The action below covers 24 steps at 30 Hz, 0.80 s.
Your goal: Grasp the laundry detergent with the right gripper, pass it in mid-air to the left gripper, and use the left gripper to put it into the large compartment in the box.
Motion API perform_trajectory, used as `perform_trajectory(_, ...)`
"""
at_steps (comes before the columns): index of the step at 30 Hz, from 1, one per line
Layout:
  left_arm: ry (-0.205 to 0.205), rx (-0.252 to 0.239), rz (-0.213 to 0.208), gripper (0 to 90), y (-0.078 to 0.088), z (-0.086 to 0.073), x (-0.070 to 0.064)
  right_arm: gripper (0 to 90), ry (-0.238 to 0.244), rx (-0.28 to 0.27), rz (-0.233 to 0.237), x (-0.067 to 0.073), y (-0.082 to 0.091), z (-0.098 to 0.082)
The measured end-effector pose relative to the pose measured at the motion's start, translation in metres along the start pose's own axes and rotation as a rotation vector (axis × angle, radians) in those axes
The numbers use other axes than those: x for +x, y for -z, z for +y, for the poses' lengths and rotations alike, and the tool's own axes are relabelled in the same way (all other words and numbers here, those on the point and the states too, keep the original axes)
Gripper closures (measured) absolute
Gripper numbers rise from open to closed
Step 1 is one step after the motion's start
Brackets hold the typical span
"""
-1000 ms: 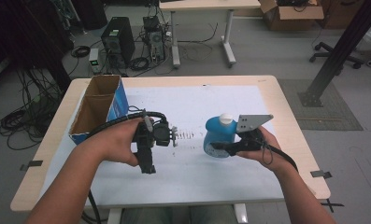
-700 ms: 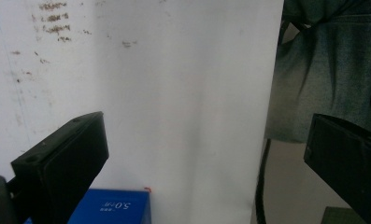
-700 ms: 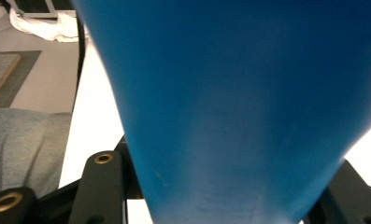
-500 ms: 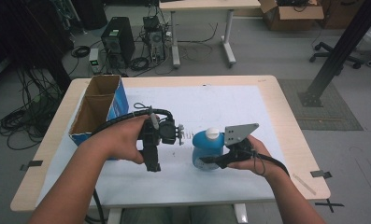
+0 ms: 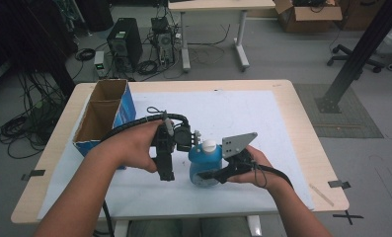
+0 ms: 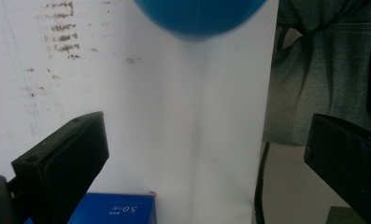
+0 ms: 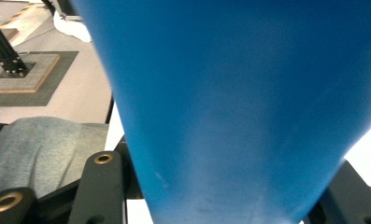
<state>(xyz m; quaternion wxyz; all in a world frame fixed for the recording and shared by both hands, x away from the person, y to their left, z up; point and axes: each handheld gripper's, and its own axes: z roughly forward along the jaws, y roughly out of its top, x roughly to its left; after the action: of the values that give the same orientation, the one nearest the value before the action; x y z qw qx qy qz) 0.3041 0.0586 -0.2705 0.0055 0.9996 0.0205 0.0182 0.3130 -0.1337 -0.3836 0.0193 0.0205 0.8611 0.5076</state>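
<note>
The table (image 5: 292, 123) carries a white sheet over most of its top, which gives a plain working surface, and an open cardboard box with blue sides (image 5: 104, 116) stands at its far left, well apart from the action and free to receive something, if that is its purpose. Near the front middle, the blue bottle with a white cap (image 5: 206, 160) is upright, either just above the sheet or resting on it; which one is unclear from the high view. It is held low on its body, likely so the cap and neck stay open to the other tool. The right hand-held gripper (image 5: 218, 174) is clamped on the bottle's lower part, its jaws pressing the blue wall on both sides in its own view, with the right forearm reaching in from the lower right and the hand cupped behind the bottle. The left hand-held gripper (image 5: 165, 168) sits just beside the bottle on its left, pointing down toward the sheet, jaws wide apart and empty, the left hand wrapped over its body, wrist bent downward.
</note>
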Motion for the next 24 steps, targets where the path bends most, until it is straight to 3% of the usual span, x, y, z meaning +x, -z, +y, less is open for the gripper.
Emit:
perform_trajectory(9, -0.007, 0.001, 0.001, 0.4, 0.004, 0.005, -0.001, 45.5, -0.019, -0.002, 0.02, 0.004, -0.018, 0.005)
perform_trajectory(24, -0.016, -0.006, 0.001, 0.4, 0.005, 0.01, -0.003, 45.4, -0.004, -0.004, 0.029, 0.009, -0.046, 0.02)
